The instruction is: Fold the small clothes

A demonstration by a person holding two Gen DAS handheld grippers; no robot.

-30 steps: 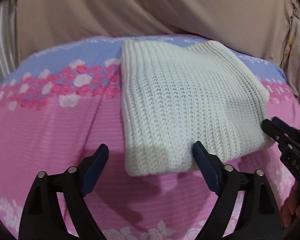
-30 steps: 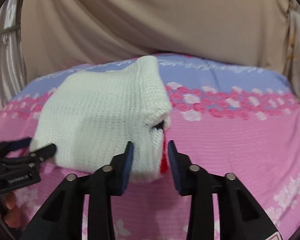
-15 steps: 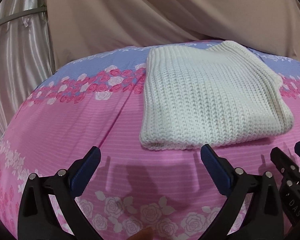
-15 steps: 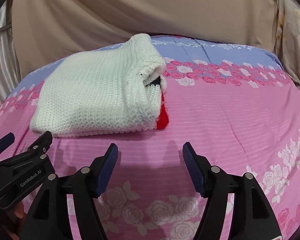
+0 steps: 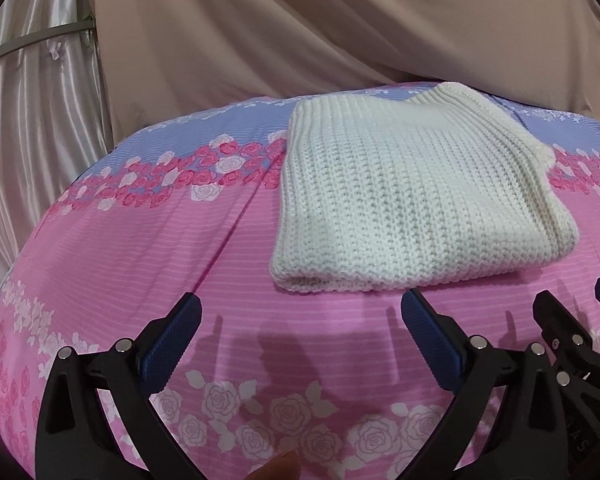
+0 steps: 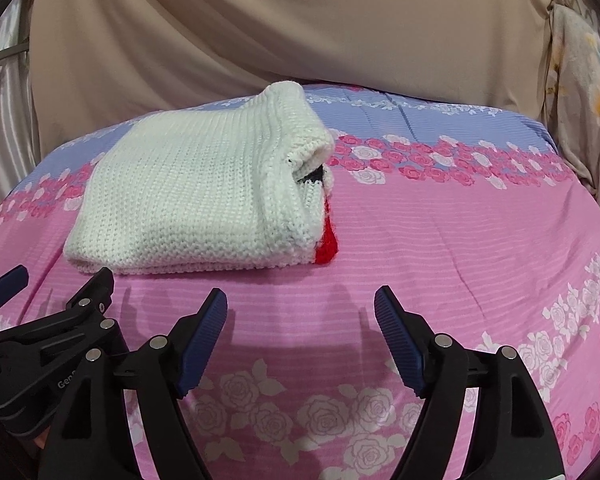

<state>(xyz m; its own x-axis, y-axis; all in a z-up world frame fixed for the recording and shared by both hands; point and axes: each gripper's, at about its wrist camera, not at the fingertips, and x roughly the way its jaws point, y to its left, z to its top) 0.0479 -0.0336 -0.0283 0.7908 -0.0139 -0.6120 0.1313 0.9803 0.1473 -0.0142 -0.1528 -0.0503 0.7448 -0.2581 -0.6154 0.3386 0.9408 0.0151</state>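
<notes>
My left claw hangs wide open, empty, low over the pink floral bedsheet; my right claw is just beside it, also spread wide, gripping nothing; both point forward, level, short of the folded white knit sweater; it lies flat on the bed, clear of both claws; red trim peeks from its right edge.

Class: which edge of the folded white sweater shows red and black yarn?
The right-hand edge of the sweater, the open layered one nearest the right gripper; the other edges look plain white.
</notes>
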